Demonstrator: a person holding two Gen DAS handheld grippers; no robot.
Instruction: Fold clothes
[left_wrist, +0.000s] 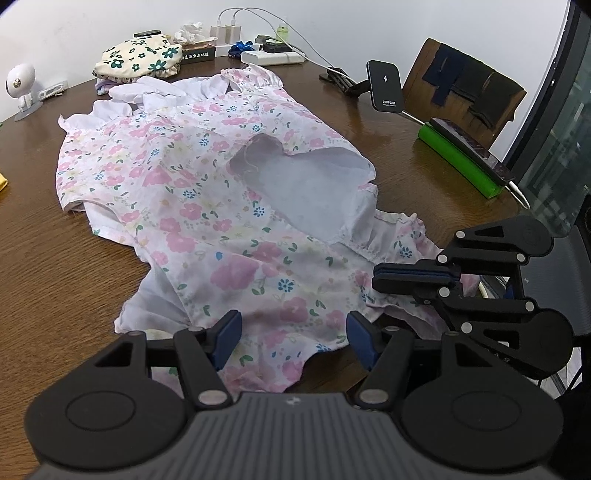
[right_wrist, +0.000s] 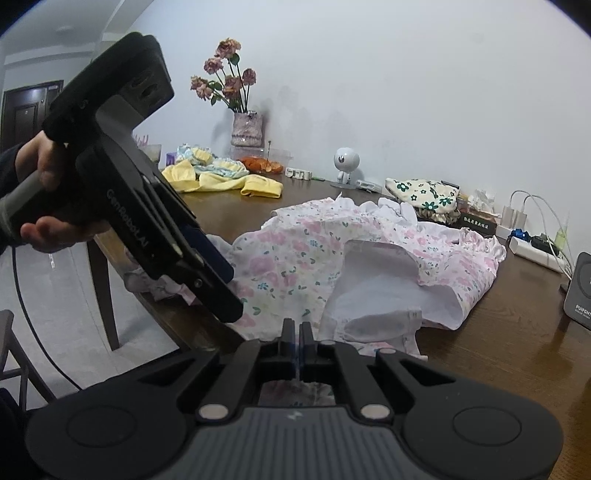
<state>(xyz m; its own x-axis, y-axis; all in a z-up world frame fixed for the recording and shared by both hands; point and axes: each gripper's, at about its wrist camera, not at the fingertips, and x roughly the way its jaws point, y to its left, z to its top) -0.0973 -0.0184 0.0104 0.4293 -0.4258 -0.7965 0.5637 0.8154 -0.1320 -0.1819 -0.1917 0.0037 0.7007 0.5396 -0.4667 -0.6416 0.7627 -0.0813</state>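
At lower left of the left wrist view, the left hand-held gripper (left_wrist: 291, 341) hovers half open and empty over the floral dress (left_wrist: 207, 177) spread on the table (left_wrist: 55, 266); rightward, the right hand-held gripper (left_wrist: 415, 282) is closed, seemingly pinching its hem for a fold.

I'm looking at a home, probably a dining room. A wooden table (left_wrist: 44, 236) stands against a white wall, with a chair (left_wrist: 461, 85) beside it. On it I see a vase of flowers (right_wrist: 246, 129), chargers (left_wrist: 225, 33), a power strip (left_wrist: 273, 57) and heaps of clothes (right_wrist: 221, 177).
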